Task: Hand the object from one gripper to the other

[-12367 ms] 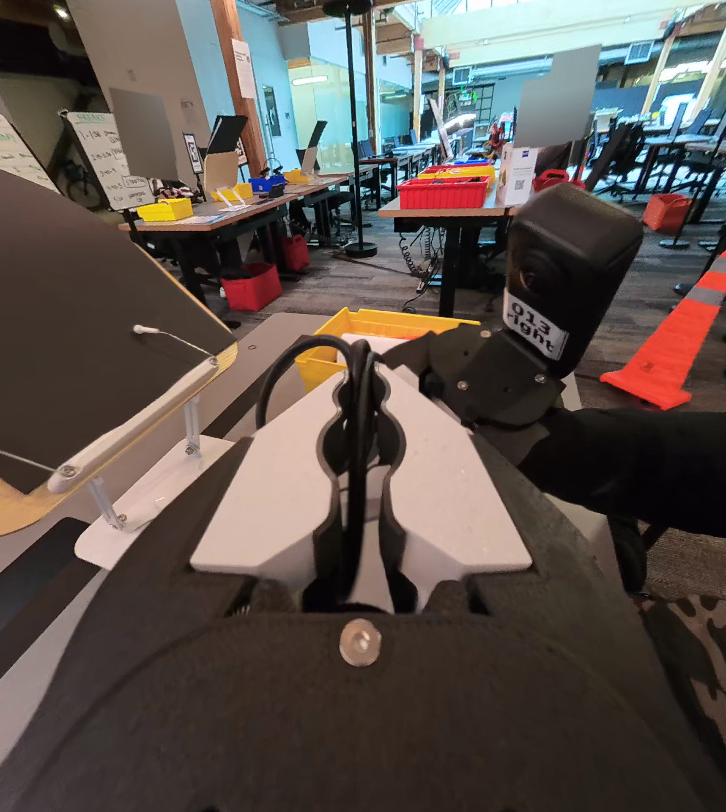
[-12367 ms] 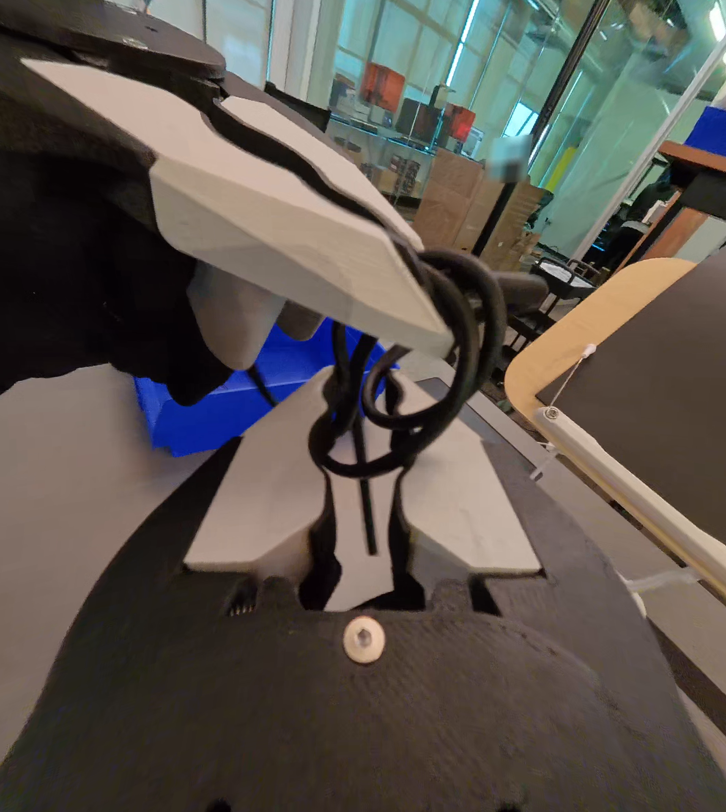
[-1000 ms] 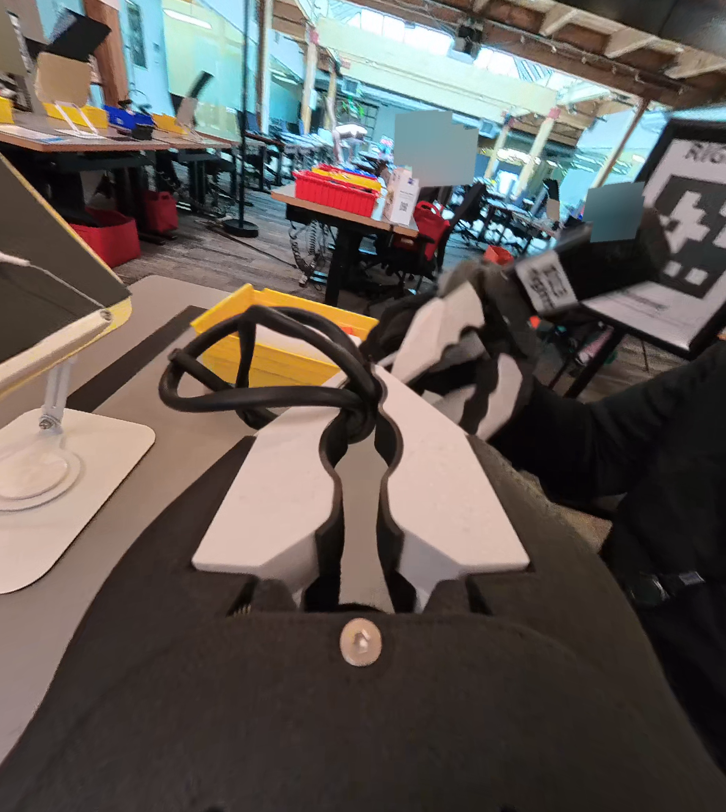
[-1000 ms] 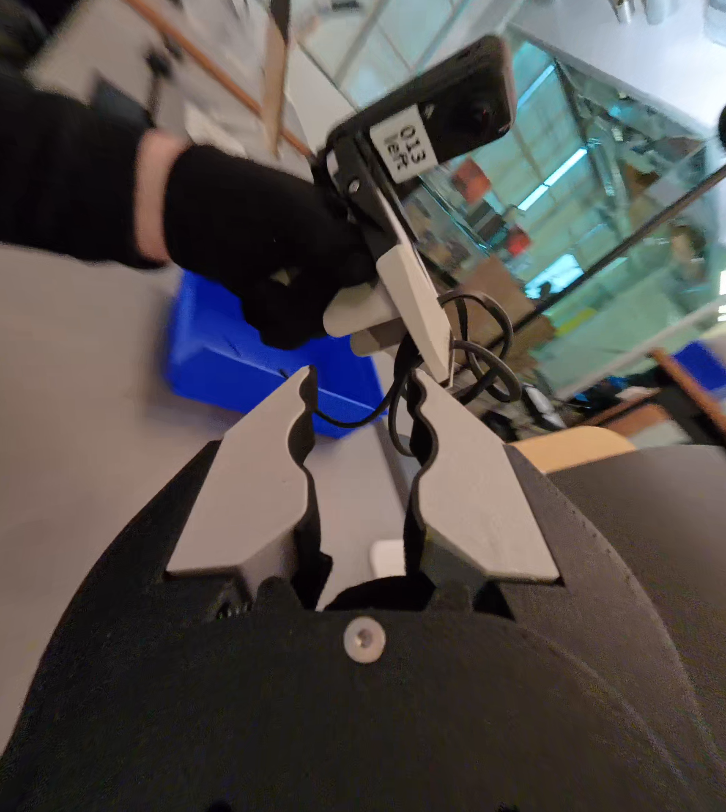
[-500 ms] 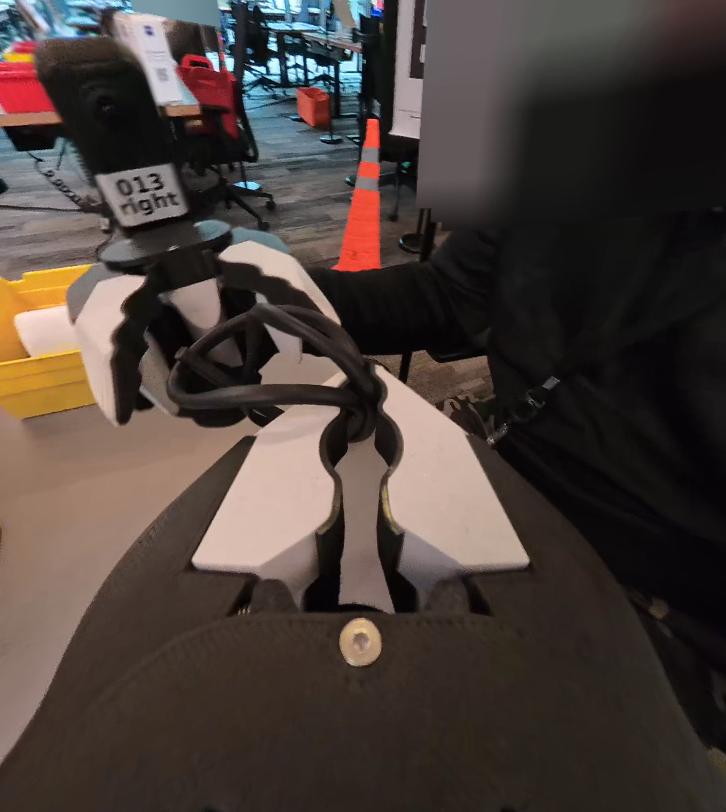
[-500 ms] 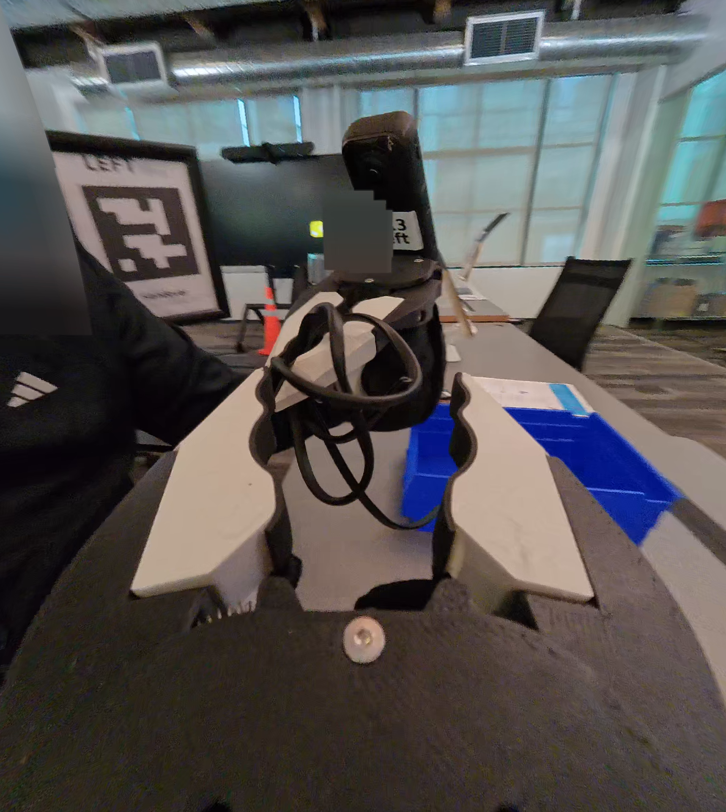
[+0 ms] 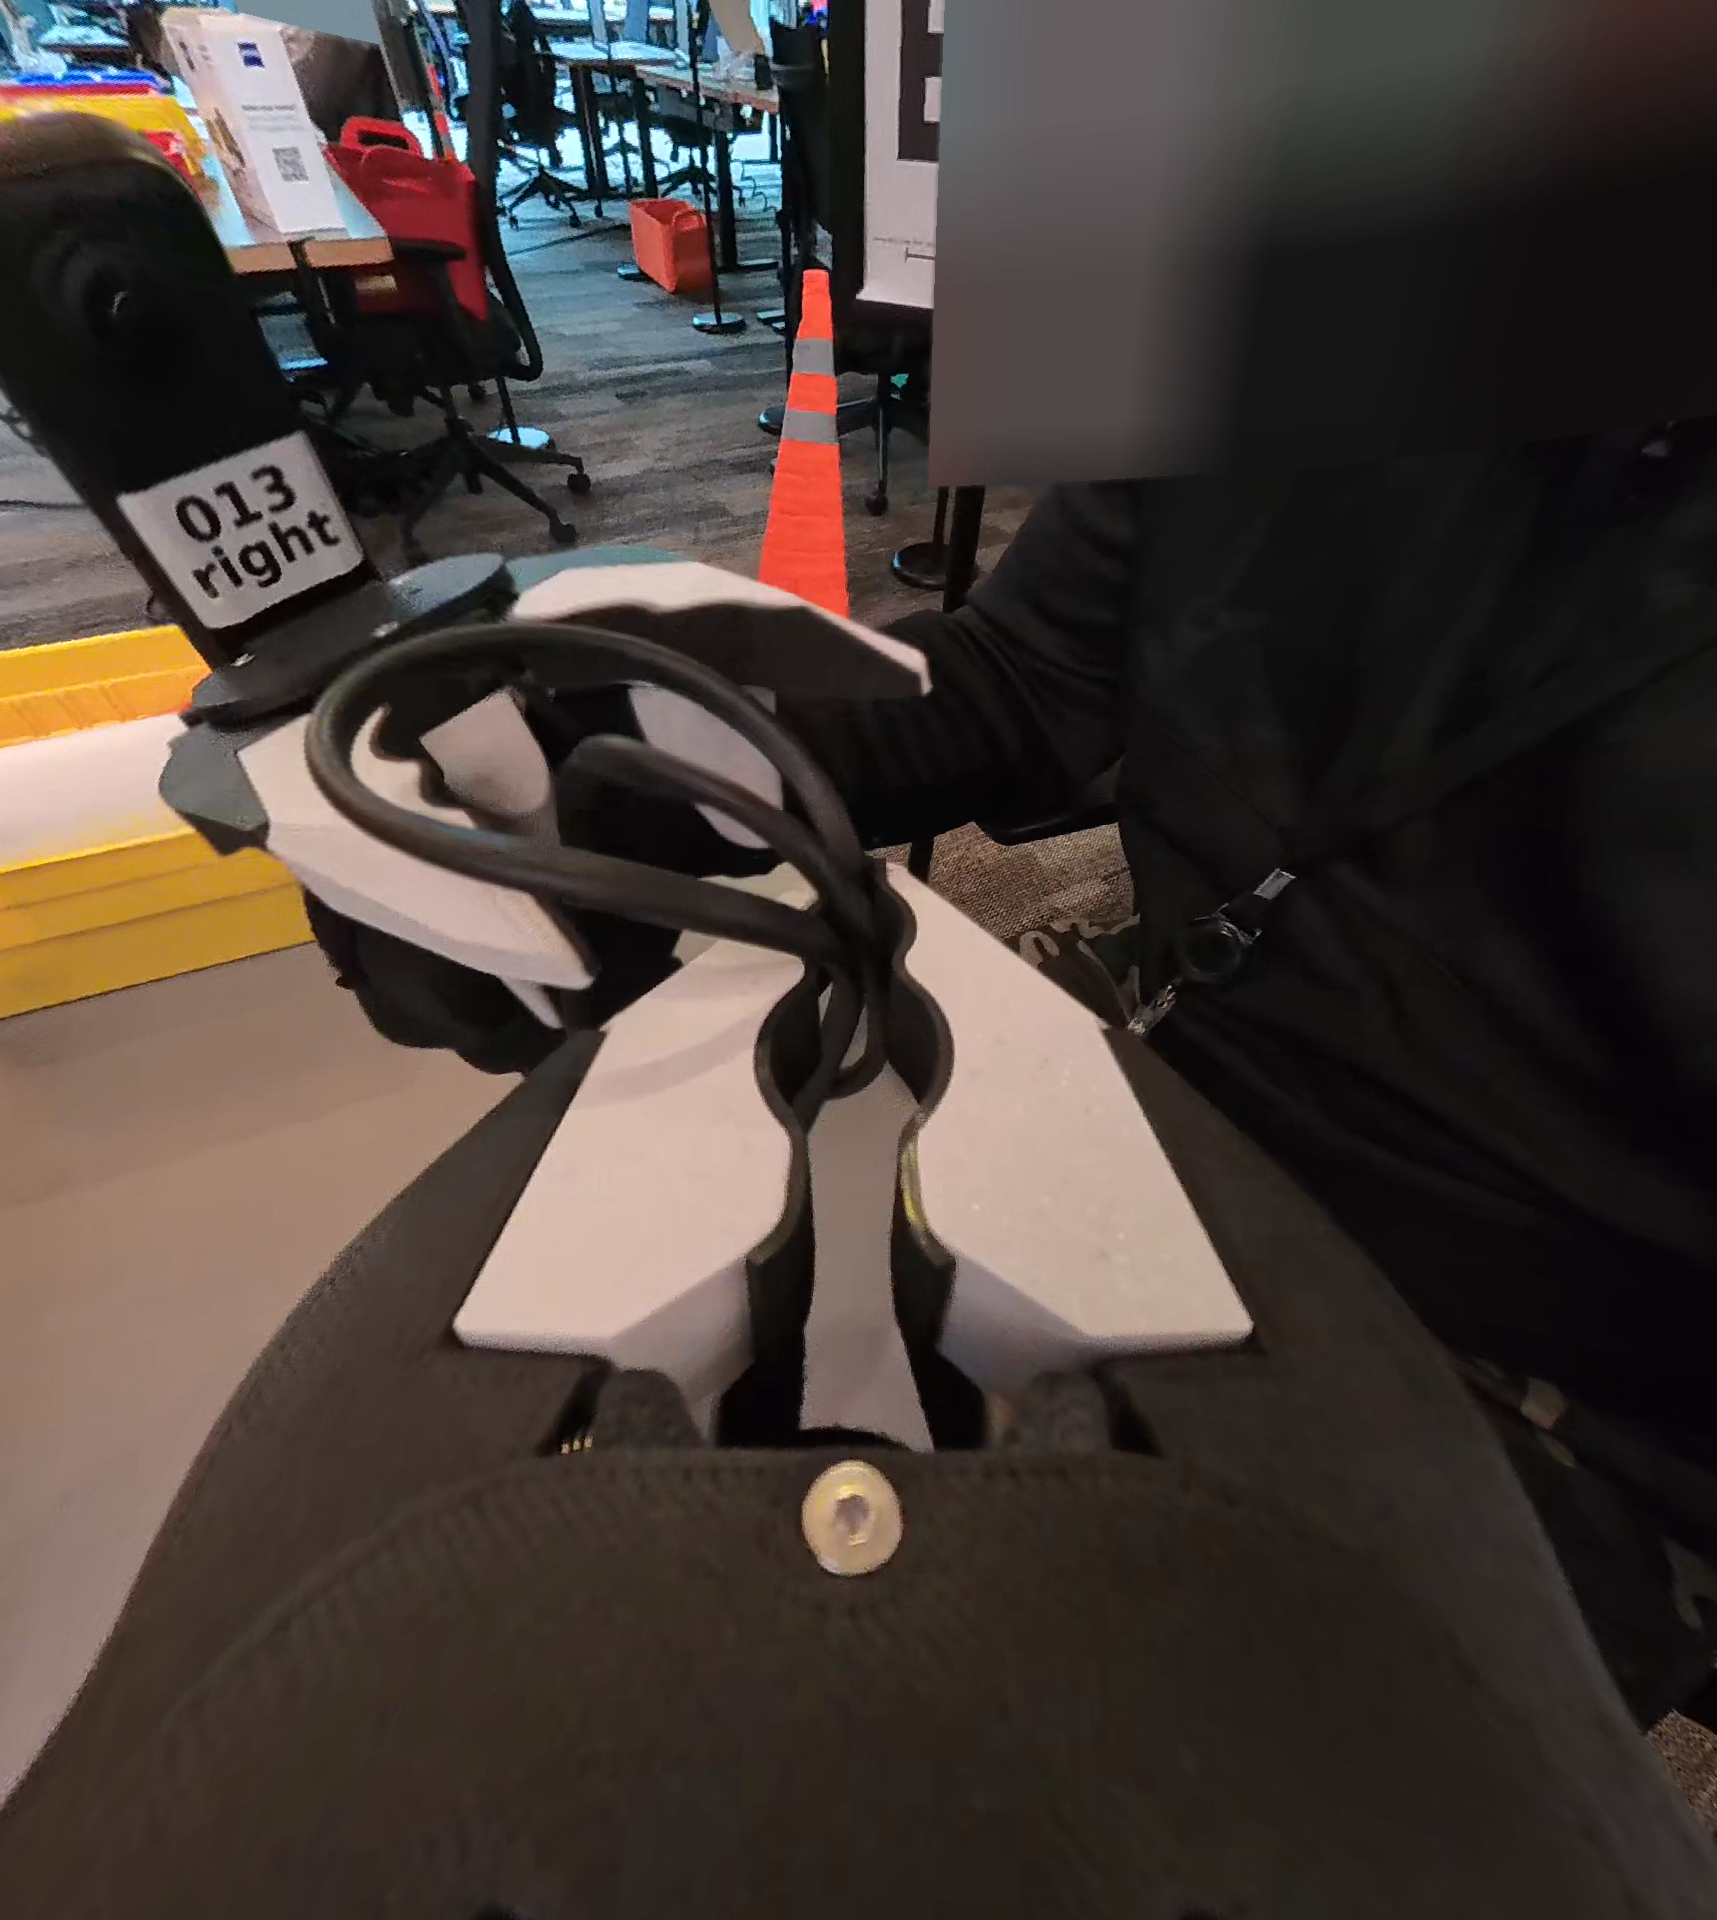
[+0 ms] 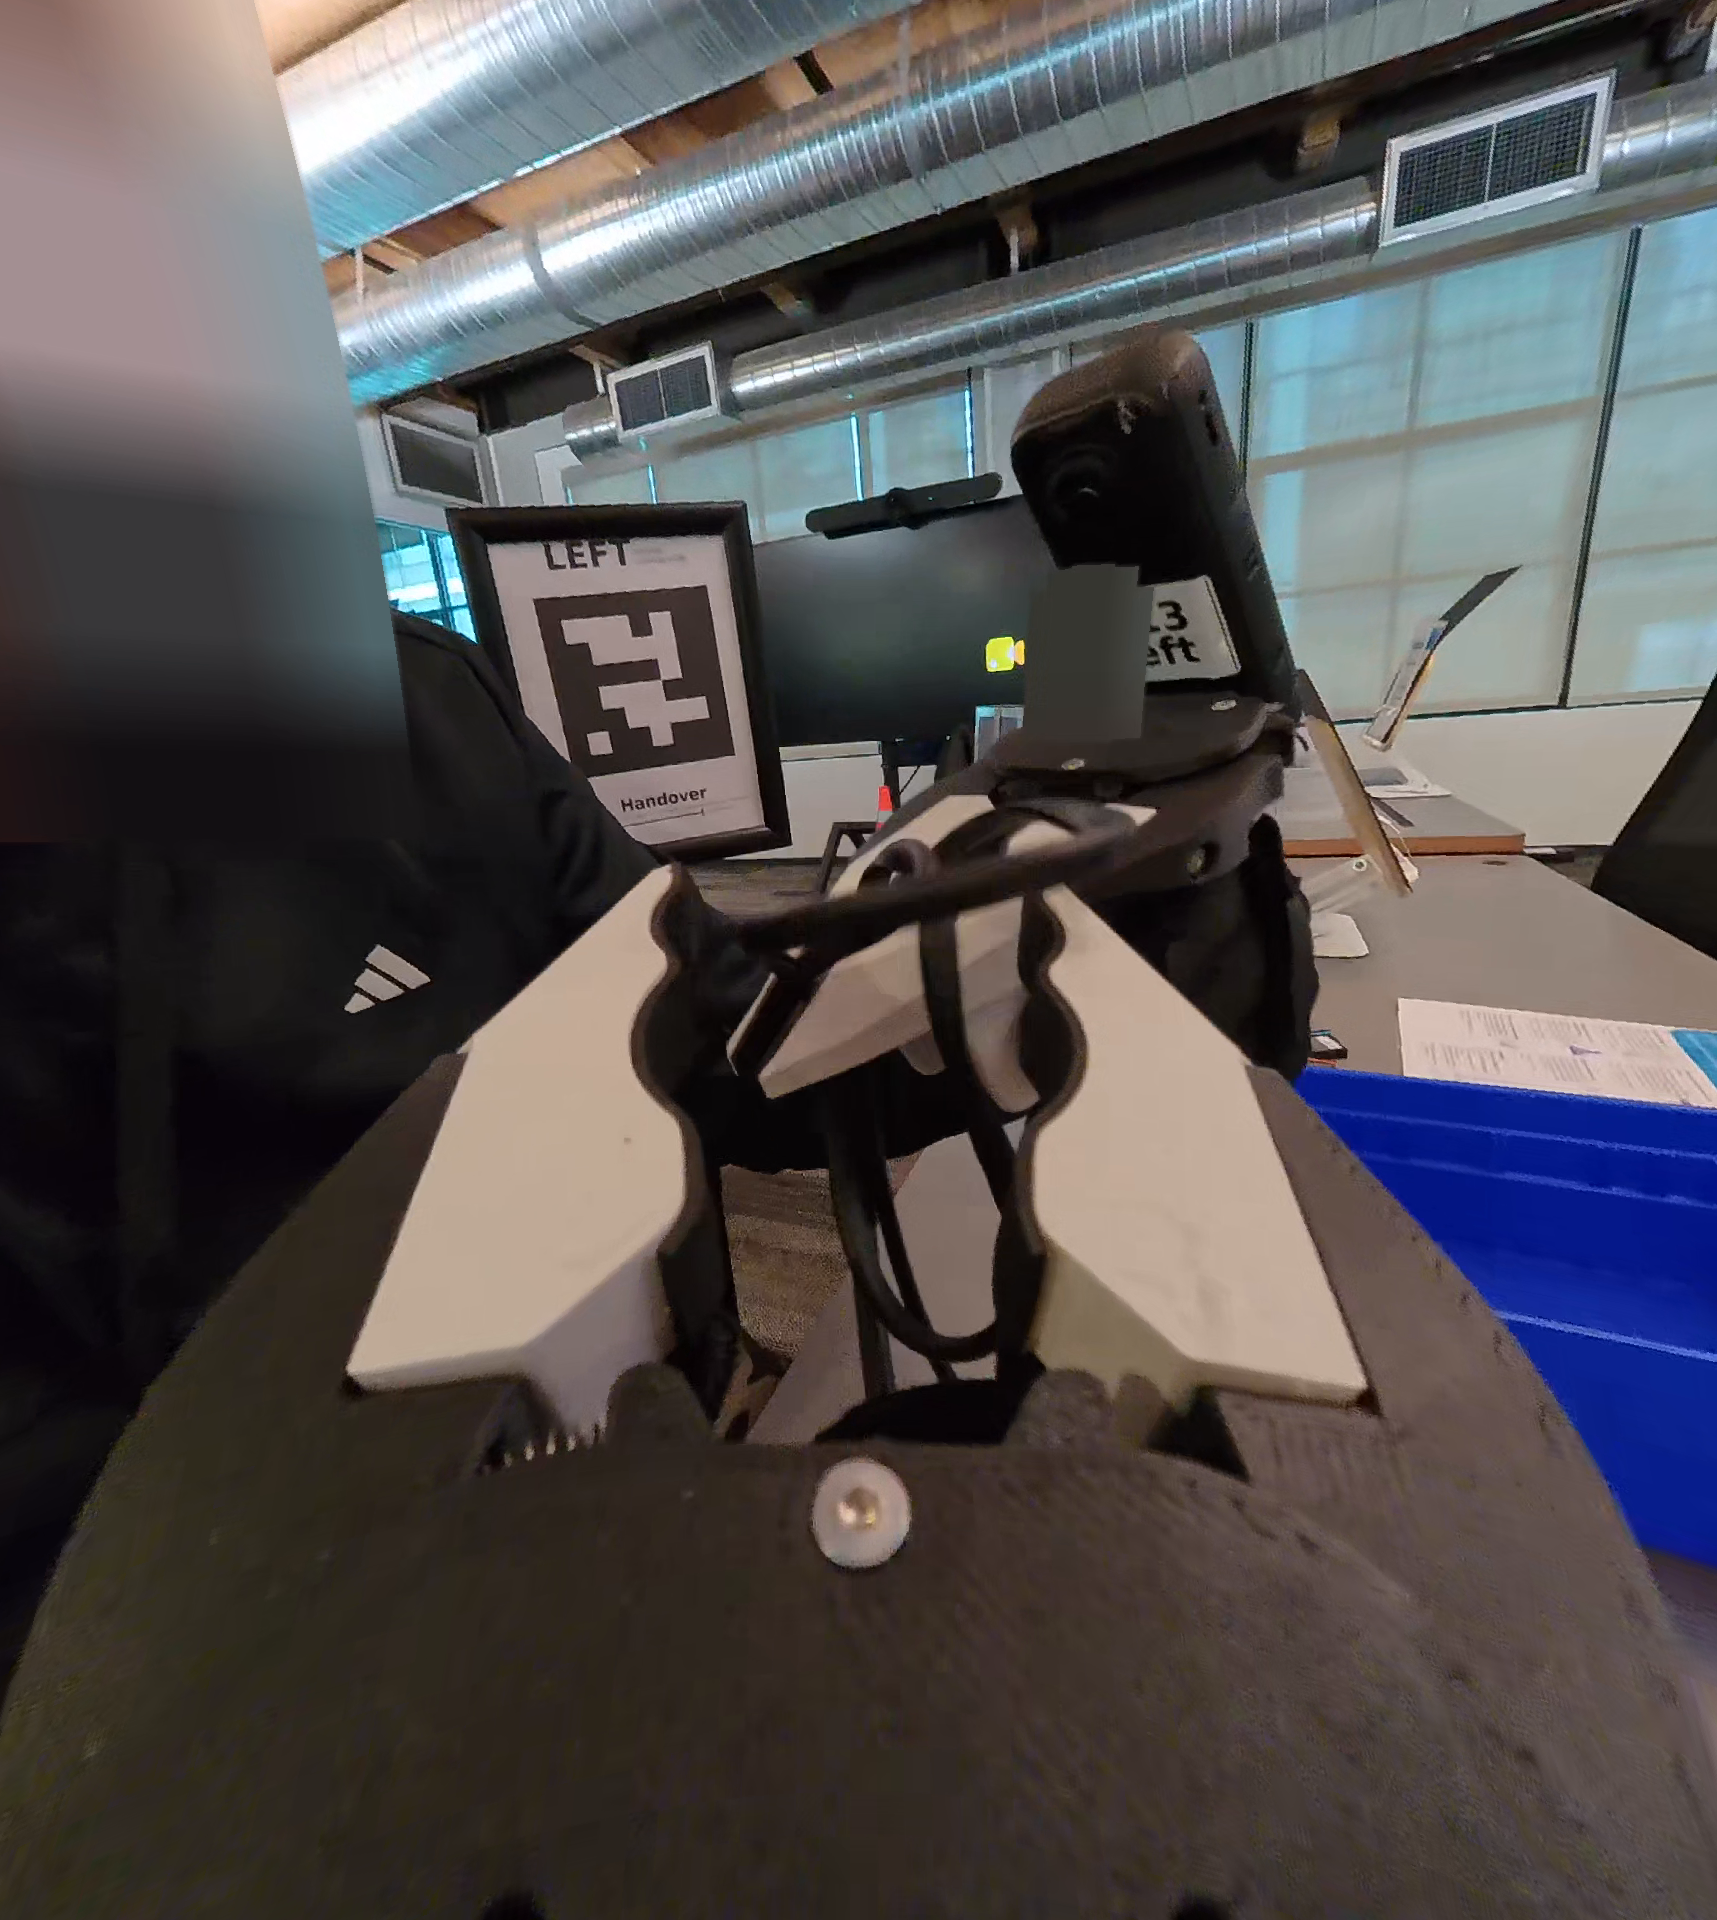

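A yellow plastic bin holding a white foam block sits at the left on a smooth grey tabletop. Above it hovers the right gripper, seen from the left wrist view, its white angular fingers spread apart around a coiled black rubber cable. The left gripper, nearest the camera, is pressed together and pinching one end of the coil, whose loops arch up and leftward between the other gripper's fingers. Behind lies an open workspace with patterned grey carpet, wheeled black office chairs, a red fabric bag and an orange traffic cone with grey bands. At the right stands a person in a black top.

From the right wrist view, the black top fills the left. A black-framed sign with a square coded marker stands behind. In the centre the right gripper's fingers gape wide on either side of the left gripper and the cable hanging from it. A dark monitor stands behind, silver ducts run overhead, and a blue plastic bin rests at the right beside paper sheets
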`<state>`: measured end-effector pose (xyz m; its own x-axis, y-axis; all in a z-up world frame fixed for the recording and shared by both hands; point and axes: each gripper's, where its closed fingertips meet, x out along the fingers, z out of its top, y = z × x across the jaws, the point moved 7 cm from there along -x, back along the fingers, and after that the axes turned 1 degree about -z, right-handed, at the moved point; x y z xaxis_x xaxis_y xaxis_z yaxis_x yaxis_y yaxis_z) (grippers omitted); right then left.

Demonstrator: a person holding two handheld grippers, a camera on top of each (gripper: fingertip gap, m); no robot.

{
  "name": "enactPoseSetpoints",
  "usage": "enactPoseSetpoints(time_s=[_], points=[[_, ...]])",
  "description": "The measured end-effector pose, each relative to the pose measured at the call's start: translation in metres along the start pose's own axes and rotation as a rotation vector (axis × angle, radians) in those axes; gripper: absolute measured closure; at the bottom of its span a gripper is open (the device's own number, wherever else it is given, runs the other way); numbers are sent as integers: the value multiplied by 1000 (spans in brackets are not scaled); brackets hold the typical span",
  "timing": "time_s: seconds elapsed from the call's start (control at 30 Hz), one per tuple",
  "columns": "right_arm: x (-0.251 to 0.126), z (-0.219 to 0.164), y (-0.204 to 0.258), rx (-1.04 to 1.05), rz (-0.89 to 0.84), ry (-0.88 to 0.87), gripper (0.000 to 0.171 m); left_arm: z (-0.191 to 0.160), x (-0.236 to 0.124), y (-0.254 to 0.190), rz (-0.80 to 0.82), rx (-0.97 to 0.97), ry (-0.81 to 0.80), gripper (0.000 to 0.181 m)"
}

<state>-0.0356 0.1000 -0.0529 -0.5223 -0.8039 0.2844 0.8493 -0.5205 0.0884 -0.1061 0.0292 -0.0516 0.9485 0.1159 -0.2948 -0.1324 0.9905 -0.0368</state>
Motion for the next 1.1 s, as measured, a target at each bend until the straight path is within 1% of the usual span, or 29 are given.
enactPoseSetpoints(time_s=[0.03, 0.07, 0.1, 0.13, 0.2, 0.3, 0.33, 0.47, 0.63, 0.67, 0.73, 0.8, 0.87, 0.93, 1.0, 1.1], points=[[1, 1, 0, -3, -9, 7, 109, 0, -1, 0, -8, -2, -9, 180], [2, 0, -1, -12, -22, 24, 114, 0, -1, 0, -9, -4, -14, 180], [2, -1, -1, -23, -21, 36, 127, 1, -2, 0, -4, -6, -15, 180], [2, -1, 0, -31, -16, 31, 136, 1, -2, 1, -1, -9, -15, 180], [0, 1, -1, -42, -18, 18, 149, 1, -4, 3, 13, -14, -23, 179], [-1, 2, 2, -69, -6, 21, 164, 0, -8, 6, 29, -25, -28, 179], [-1, 3, 2, -86, -17, 26, 166, 0, -8, 6, 32, -28, -28, 179], [-1, 4, 1, -106, -48, 40, 168, -1, -9, 10, 45, -37, -36, 179], [-12, 14, -7, -149, -170, 20, 168, -1, -18, 23, 161, -69, -61, 176], [-14, 16, -8, -170, -207, 22, 169, 0, -20, 25, 184, -68, -63, 172], [-19, 20, -12, -201, -284, 49, 169, 2, -24, 29, 233, -72, -73, 156], [-23, 25, -15, -243, -382, 81, 169, 3, -31, 36, 324, -81, -75, 140], [-27, 29, -17, -285, -464, 115, 169, 4, -37, 39, 369, -88, -84, 130], [-30, 34, -18, -307, -518, 122, 169, 6, -40, 44, 439, -77, -90, 127], [-31, 34, -20, -320, -567, 148, 169, 7, -38, 47, 495, -57, -69, 127], [-31, 35, -24, -309, -603, 129, 170, 10, -29, 50, 560, -43, -49, 129]])
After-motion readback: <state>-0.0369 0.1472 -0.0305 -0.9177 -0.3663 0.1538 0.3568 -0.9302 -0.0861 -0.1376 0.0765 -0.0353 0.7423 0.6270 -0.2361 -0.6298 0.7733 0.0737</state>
